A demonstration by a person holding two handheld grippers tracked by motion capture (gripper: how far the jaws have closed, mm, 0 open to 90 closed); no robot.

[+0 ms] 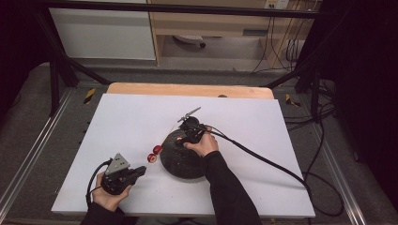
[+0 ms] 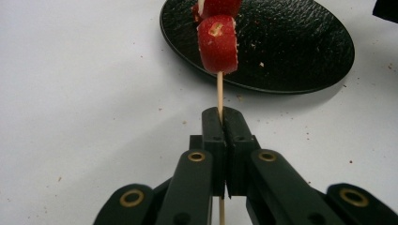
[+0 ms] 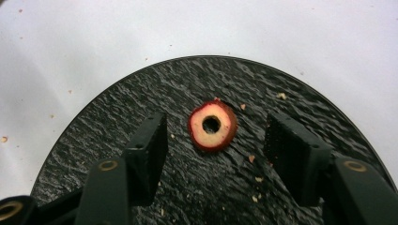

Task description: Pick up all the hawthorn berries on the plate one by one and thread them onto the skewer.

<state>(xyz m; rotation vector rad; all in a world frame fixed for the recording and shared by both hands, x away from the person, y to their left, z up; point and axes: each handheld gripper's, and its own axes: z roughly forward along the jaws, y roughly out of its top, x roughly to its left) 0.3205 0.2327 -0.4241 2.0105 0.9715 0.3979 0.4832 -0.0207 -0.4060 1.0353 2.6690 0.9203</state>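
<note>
White surface [image 1: 141,122] with black plate [image 3: 117,122]: left gripper [image 2: 223,123] pinches the skewer [image 2: 219,91], right gripper [image 3: 216,140] fingers wide around the cored slice [image 3: 212,125] — best close squarely, lightly — soft fruit may crush.

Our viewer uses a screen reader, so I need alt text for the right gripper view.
Open black tongs hover over a red-skinned, pale-fleshed fruit slice with a round centre hole, lying flat on a textured round black plate. Crumbs dot the plate and the white table.
</note>
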